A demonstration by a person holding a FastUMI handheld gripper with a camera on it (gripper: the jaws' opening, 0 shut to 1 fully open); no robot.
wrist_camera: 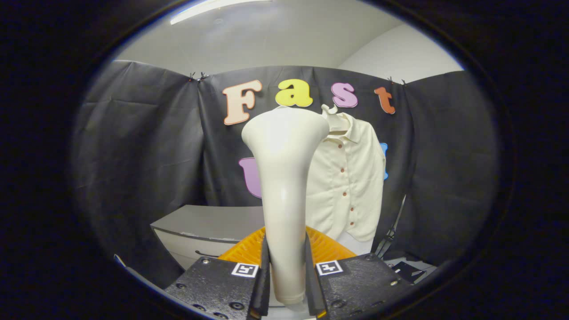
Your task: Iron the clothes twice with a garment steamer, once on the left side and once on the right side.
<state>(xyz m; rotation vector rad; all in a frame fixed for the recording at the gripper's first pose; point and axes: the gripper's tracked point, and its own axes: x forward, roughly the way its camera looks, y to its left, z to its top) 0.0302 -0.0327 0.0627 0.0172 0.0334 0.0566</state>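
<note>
A cream garment steamer (284,178) stands upright between my fingers, its flared head at the top. My gripper (286,275) is shut on its handle, with both fingers pressing its sides. Beyond the steamer, a cream button-up shirt (351,182) with small brown buttons hangs on a hanger against the black cloth wall. The steamer head covers the shirt's left part. The steamer is held apart from the shirt, nearer to me.
A grey cabinet (209,226) with a drawer handle stands below and left of the shirt. An orange ribbed object (329,249) sits just behind the fingers. A dark stand leg (391,231) leans right of the shirt, with dark items on the surface below it.
</note>
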